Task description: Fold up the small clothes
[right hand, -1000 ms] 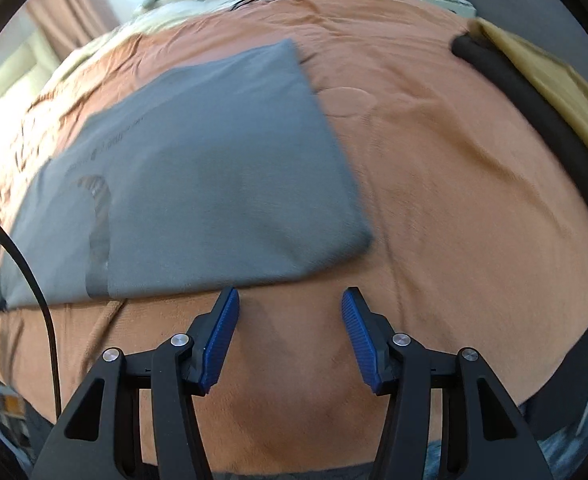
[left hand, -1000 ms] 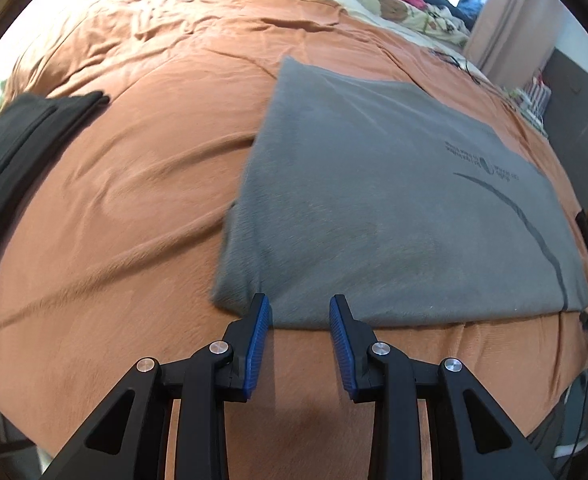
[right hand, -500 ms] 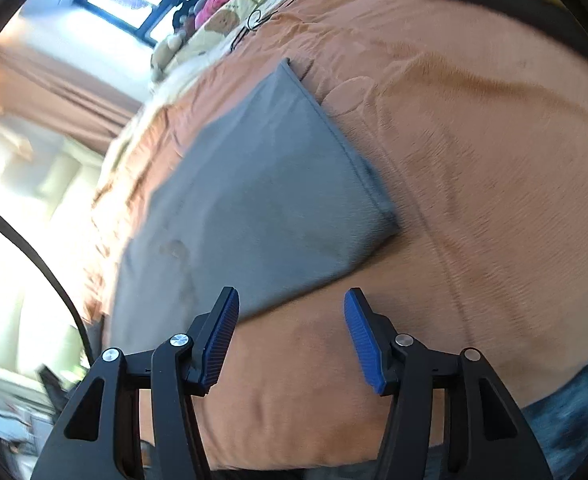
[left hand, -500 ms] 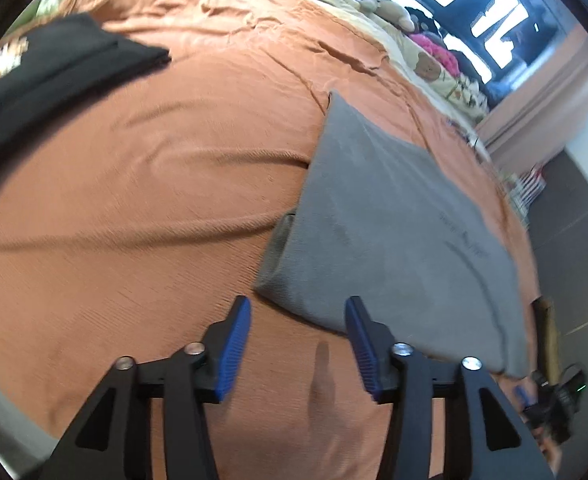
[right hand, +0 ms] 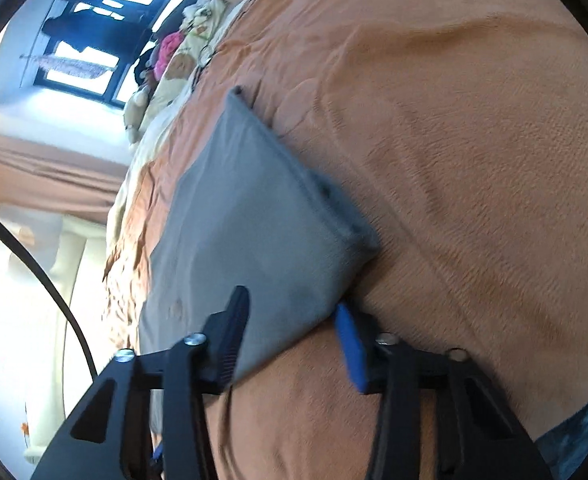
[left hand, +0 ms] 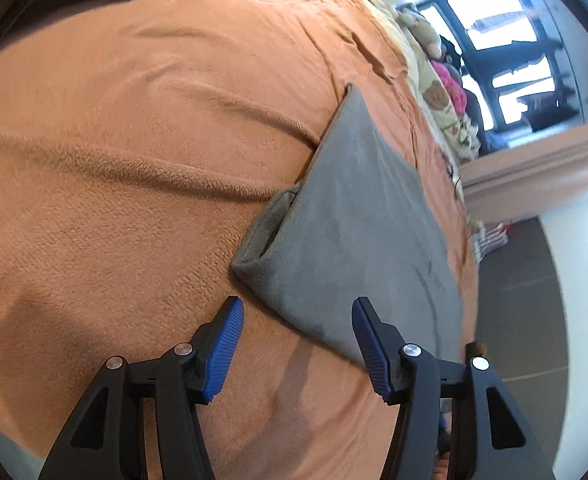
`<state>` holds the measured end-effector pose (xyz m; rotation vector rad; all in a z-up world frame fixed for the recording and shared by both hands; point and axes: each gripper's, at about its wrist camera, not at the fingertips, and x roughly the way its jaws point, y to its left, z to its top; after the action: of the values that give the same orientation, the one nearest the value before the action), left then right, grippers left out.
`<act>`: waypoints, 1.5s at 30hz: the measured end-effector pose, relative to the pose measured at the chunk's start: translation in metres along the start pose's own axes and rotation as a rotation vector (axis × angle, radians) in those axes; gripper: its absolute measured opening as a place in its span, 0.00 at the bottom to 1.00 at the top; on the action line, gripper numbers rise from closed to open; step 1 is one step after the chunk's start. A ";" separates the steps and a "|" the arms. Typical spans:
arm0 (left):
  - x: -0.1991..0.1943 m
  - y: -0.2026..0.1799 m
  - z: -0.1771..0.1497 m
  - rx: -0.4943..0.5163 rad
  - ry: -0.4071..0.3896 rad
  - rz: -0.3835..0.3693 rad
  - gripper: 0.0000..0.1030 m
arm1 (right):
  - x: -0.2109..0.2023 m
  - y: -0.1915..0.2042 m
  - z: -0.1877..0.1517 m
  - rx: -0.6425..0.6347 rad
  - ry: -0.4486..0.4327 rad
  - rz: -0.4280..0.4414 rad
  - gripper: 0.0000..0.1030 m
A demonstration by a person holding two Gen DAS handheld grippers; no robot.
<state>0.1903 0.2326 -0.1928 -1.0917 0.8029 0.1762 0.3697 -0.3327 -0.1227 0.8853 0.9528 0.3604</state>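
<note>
a folded grey cotton garment (left hand: 358,216) lies flat on a rust-orange fleece bedspread (left hand: 134,184), near its edge. the left gripper (left hand: 296,320) stands with jaws apart, clear of the cloth's near corner, having just been opening. the right gripper (right hand: 294,312) has just been closing, its fingers straddling the garment's near edge; whether they pinch it i cannot tell.

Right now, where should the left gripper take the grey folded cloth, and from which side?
Probably the near corner of the grey folded cloth, approached low from the near edge. There the layers gape, so one finger could slide under. The left gripper stands open just short of it.
</note>
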 end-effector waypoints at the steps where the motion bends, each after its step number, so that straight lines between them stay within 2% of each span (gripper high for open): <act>1: 0.001 0.001 0.001 -0.013 -0.001 -0.003 0.56 | 0.000 -0.002 0.000 0.008 -0.003 -0.005 0.22; 3: 0.002 0.001 0.002 -0.031 -0.011 -0.005 0.56 | -0.001 -0.004 0.001 0.006 -0.003 -0.014 0.12; 5: 0.002 0.000 0.003 -0.037 -0.029 0.005 0.53 | -0.007 -0.001 -0.001 -0.019 -0.008 -0.018 0.09; 8: 0.000 0.005 0.004 -0.051 -0.060 0.039 0.36 | -0.015 0.006 -0.006 -0.045 -0.027 -0.004 0.04; 10: -0.002 0.009 0.004 -0.063 -0.080 0.063 0.14 | -0.019 0.008 -0.010 -0.056 -0.035 0.000 0.04; 12: -0.006 0.012 0.004 -0.070 -0.095 0.058 0.11 | -0.017 0.012 -0.009 -0.059 -0.038 0.009 0.03; 15: -0.011 0.009 0.002 -0.055 -0.110 0.051 0.11 | -0.016 0.012 -0.009 -0.060 -0.043 0.021 0.03; 18: -0.005 0.010 0.001 -0.071 -0.072 0.045 0.12 | -0.011 0.010 -0.010 -0.080 -0.021 0.016 0.03; 20: -0.001 0.011 0.000 -0.087 -0.048 0.025 0.16 | -0.010 0.005 -0.010 -0.058 0.011 0.014 0.04; 22: 0.002 0.012 -0.002 -0.103 -0.033 -0.002 0.26 | -0.007 0.001 -0.010 -0.038 0.036 0.024 0.04; 26: 0.002 0.010 -0.004 -0.105 -0.036 -0.004 0.31 | -0.005 -0.007 -0.009 -0.014 0.049 0.037 0.19; 30: 0.005 0.009 -0.002 -0.109 -0.050 0.001 0.32 | 0.000 0.001 -0.006 -0.017 0.039 0.042 0.24; 39: 0.012 0.009 0.003 -0.095 -0.110 -0.023 0.32 | 0.018 -0.006 -0.001 0.007 0.011 0.102 0.24; 44: 0.015 0.000 0.003 -0.024 -0.135 0.029 0.32 | 0.020 -0.008 -0.001 -0.013 -0.010 0.106 0.23; 45: 0.015 0.000 0.004 -0.023 -0.138 0.037 0.29 | 0.020 -0.009 -0.002 -0.016 -0.018 0.112 0.23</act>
<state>0.2029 0.2327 -0.2019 -1.0746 0.6993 0.2897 0.3782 -0.3248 -0.1410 0.9284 0.8852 0.4542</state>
